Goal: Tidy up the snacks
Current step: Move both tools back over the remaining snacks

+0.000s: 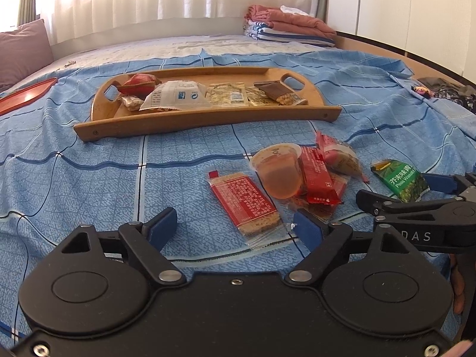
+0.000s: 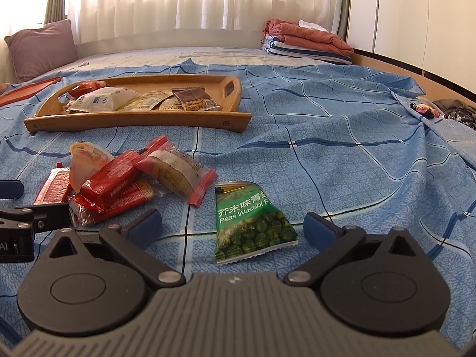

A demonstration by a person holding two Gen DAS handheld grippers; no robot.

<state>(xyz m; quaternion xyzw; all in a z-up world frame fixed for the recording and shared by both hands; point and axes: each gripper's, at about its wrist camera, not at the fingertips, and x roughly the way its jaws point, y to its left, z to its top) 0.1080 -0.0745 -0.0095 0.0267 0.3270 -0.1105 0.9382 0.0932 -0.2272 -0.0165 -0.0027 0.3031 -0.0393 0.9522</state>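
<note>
A wooden tray (image 1: 205, 117) (image 2: 139, 120) on the blue bed sheet holds several snack packets. Loose snacks lie nearer: a red-labelled cracker bar (image 1: 245, 200), a jelly cup (image 1: 279, 169) (image 2: 84, 162), red packets (image 1: 319, 180) (image 2: 111, 186), a clear-wrapped pastry (image 2: 175, 171) and a green wasabi peas bag (image 2: 253, 223) (image 1: 401, 180). My left gripper (image 1: 235, 232) is open and empty, its jaws either side of the cracker bar's near end. My right gripper (image 2: 233, 227) is open and empty, its jaws either side of the peas bag.
A red tray (image 1: 23, 96) lies at the far left. A purple pillow (image 2: 41, 47) sits by the curtain. Folded blankets (image 1: 291, 26) are stacked at the far right. Dark clothes and a small toy (image 2: 428, 110) lie at the bed's right edge.
</note>
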